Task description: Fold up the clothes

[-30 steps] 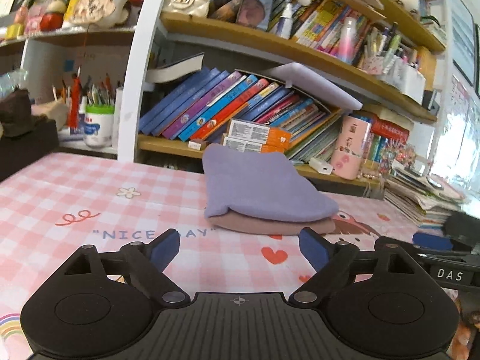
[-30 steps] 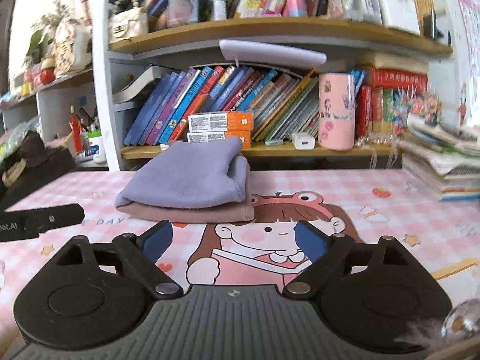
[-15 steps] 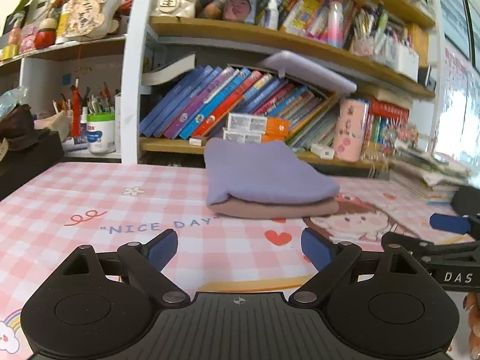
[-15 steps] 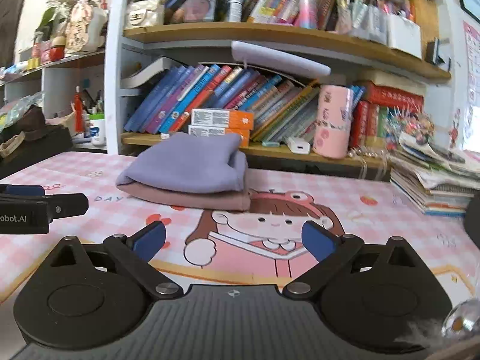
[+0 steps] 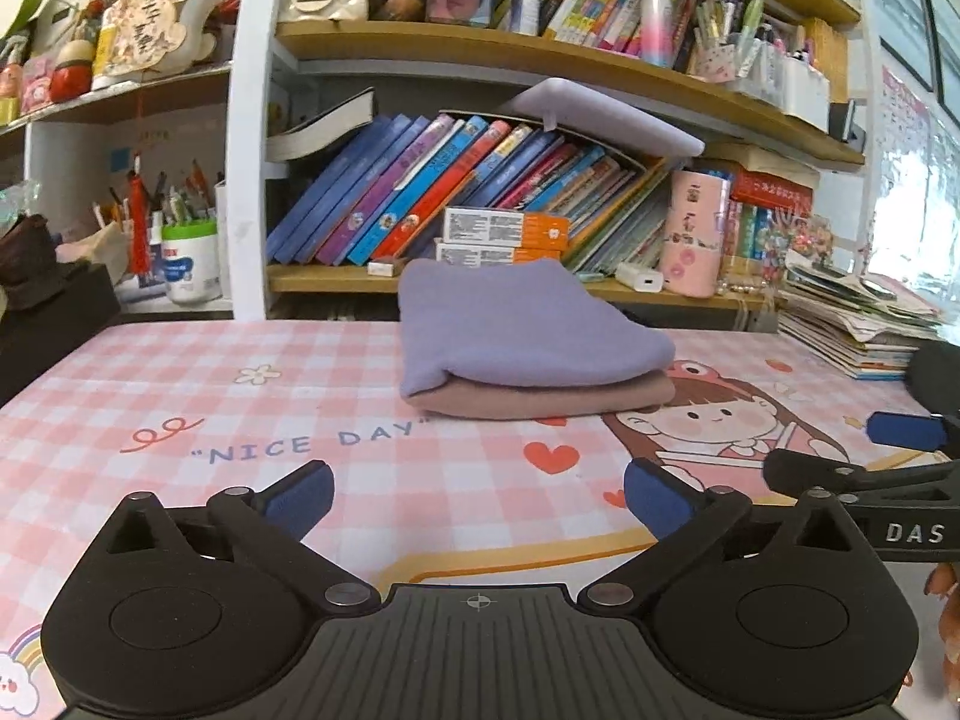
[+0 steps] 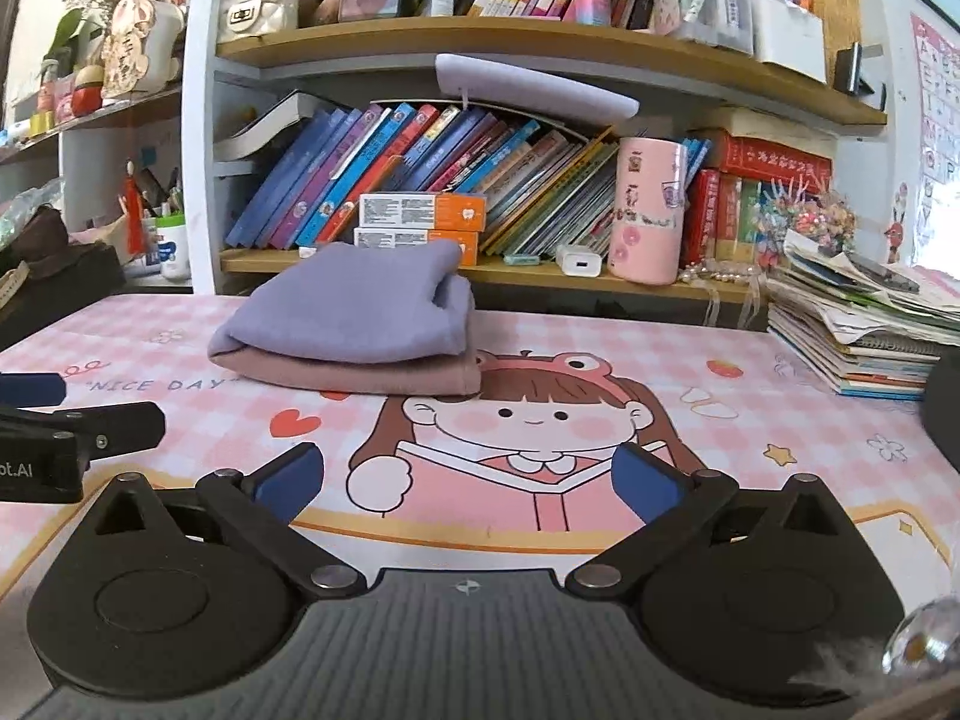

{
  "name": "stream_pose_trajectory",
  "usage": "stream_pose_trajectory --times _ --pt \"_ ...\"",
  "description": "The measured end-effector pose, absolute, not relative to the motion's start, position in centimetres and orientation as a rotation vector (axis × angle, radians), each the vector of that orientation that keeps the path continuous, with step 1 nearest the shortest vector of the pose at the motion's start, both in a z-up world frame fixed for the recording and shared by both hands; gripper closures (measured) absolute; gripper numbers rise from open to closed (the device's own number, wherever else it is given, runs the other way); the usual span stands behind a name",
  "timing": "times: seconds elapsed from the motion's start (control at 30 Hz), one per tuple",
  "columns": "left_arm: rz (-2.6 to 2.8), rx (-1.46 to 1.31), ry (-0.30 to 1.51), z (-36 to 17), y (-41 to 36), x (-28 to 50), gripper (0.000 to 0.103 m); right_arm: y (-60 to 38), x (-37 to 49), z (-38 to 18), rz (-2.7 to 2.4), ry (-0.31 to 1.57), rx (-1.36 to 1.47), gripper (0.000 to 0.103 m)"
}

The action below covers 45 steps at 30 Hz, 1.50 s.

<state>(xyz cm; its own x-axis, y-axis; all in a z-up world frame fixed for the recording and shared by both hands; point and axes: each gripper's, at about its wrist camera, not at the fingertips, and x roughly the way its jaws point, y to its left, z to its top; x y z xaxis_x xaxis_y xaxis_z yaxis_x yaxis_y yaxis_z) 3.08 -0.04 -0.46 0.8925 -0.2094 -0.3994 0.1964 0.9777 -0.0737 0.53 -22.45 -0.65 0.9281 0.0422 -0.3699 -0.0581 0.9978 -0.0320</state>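
Observation:
Two folded garments lie stacked at the far middle of the pink checked desk mat: a lilac one on top of a dusty-pink one. My left gripper hovers over the mat well short of the stack. Its jaws are opening, and only the mat shows between the blue pads. My right gripper stands beside it over the cartoon girl print, its jaws also opening and holding nothing. Each gripper's fingers poke into the edge of the other's view.
A crowded bookshelf runs along the back edge of the desk, with a pink cup and a white charger on its lowest board. A pile of magazines sits at the right, a dark box at the left.
Both pairs of jaws have spread a little wider. The left view has rolled level. The stacked garments have not moved.

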Motion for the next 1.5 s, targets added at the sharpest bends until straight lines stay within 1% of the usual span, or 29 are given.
stream_pose_trajectory --times 1.5 --pt "-0.180 -0.041 0.424 -0.40 0.13 3.18 0.000 -22.34 0.49 -0.73 0.043 0.376 -0.054 0.000"
